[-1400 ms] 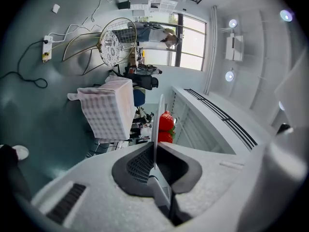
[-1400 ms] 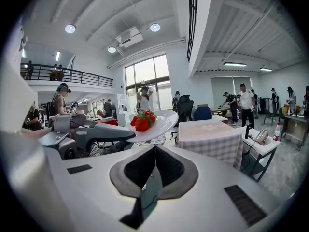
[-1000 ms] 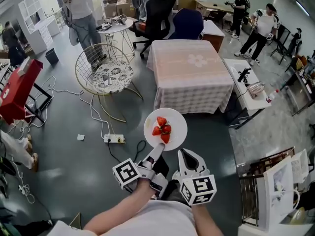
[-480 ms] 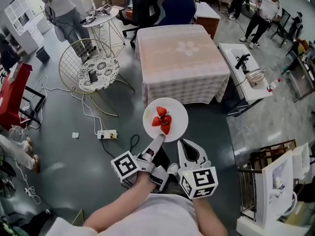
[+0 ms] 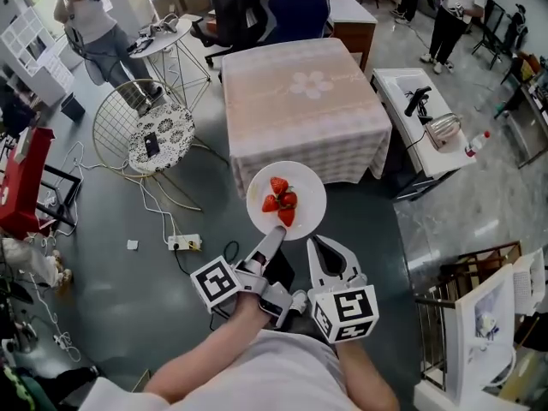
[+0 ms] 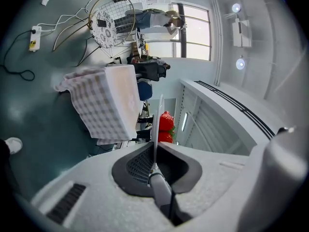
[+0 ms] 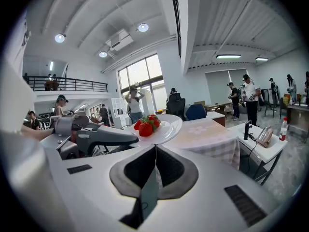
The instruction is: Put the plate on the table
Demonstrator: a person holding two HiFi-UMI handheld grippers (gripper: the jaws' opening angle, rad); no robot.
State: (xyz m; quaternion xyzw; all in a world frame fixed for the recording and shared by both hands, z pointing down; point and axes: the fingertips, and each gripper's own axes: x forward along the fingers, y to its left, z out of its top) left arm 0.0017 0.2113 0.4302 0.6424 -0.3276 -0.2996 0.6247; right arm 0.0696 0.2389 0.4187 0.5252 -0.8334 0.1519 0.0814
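Note:
A white plate (image 5: 300, 209) with three strawberries (image 5: 281, 199) hangs in the air just short of the table's near edge. My left gripper (image 5: 275, 232) is shut on the plate's near rim. In the left gripper view the plate (image 6: 158, 117) shows edge-on between the shut jaws of the left gripper (image 6: 154, 151), with the strawberries (image 6: 165, 123) beyond. My right gripper (image 5: 319, 246) sits beside it, shut, with nothing in it. The right gripper view shows that gripper (image 7: 155, 150) below the plate (image 7: 166, 128). The table (image 5: 300, 101) has a pink checked cloth and lies ahead.
A wire chair (image 5: 150, 135) with a phone on it stands left of the table. A power strip (image 5: 185, 243) and cables lie on the floor. A white side table (image 5: 413, 144) with tools stands to the right. Office chairs (image 5: 295, 7) and several people are behind.
The table has come nearer in the head view. The plate, still in my left gripper, now reaches its near edge. Both grippers keep their pose.

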